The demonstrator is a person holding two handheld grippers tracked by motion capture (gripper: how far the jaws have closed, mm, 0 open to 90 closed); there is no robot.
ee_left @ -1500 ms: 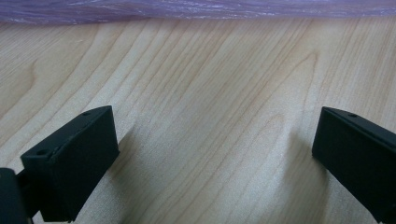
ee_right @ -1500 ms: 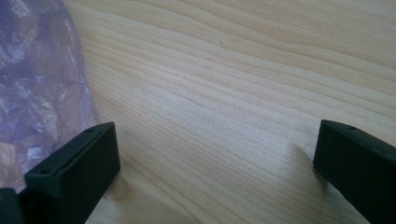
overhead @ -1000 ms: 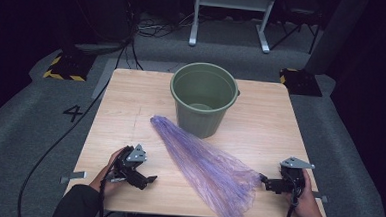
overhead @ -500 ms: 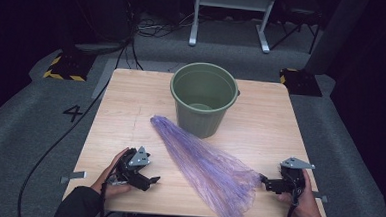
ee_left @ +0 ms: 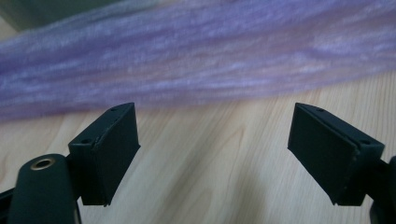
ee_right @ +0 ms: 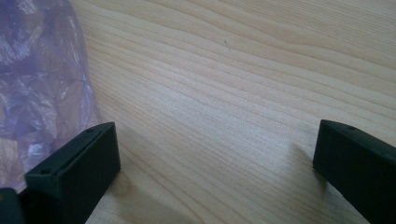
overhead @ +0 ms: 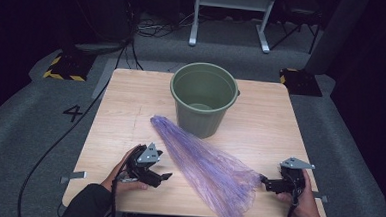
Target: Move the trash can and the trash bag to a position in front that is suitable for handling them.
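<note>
Both grippers, left (overhead: 163, 176) and right (overhead: 266, 182), rest with fingers spread wide, flanking a purple bag (overhead: 203, 164) on the table (overhead: 131, 110).

A single digit, "4" (overhead: 73, 113), can be read in the high view: it is marked in dark on the grey floor (overhead: 24, 129), just off the left edge of the tabletop (overhead: 131, 100). Beyond the far left corner of the tabletop, a low black block (overhead: 63, 66) on the floor carries yellow-and-black hazard stripes along its edge, with no words on them.
</note>
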